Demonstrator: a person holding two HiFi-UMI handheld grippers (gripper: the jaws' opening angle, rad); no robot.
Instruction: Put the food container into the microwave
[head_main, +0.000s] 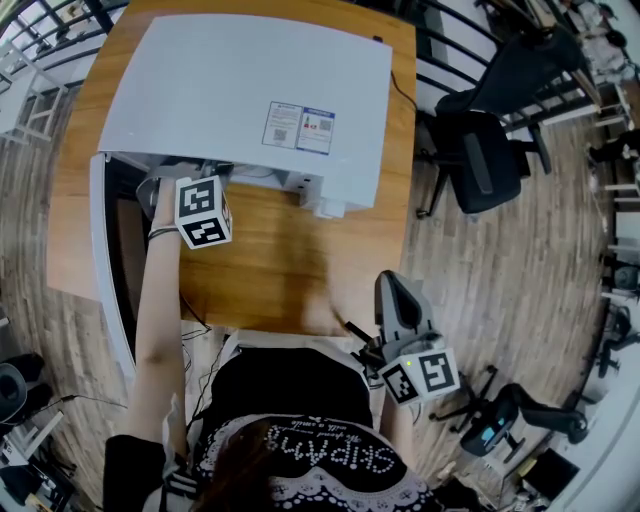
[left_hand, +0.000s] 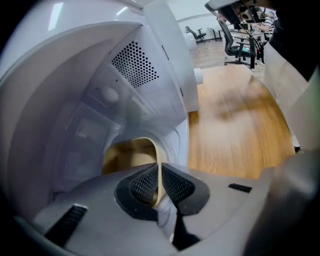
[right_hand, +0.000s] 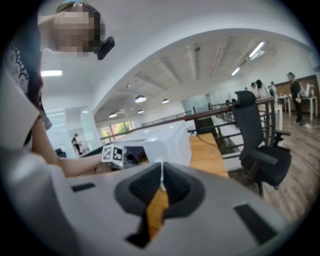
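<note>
My left tool (left_hand: 160, 182), reaching inside the microwave (head_main: 250, 90), pinches the thin rim of the container (left_hand: 125, 155) low in the cavity, my right tool (right_hand: 161, 187) idle with jaws pressed together; risk noted: withdrawing before full release would tip it or drag it out.

A label (head_main: 299, 127) with two square codes is seen on the microwave (head_main: 200, 90), at about four o'clock on its top. Its small print cannot be read. Upside-down white lettering is borne on the shirt (head_main: 320, 455), perhaps "SKIPAM".
</note>
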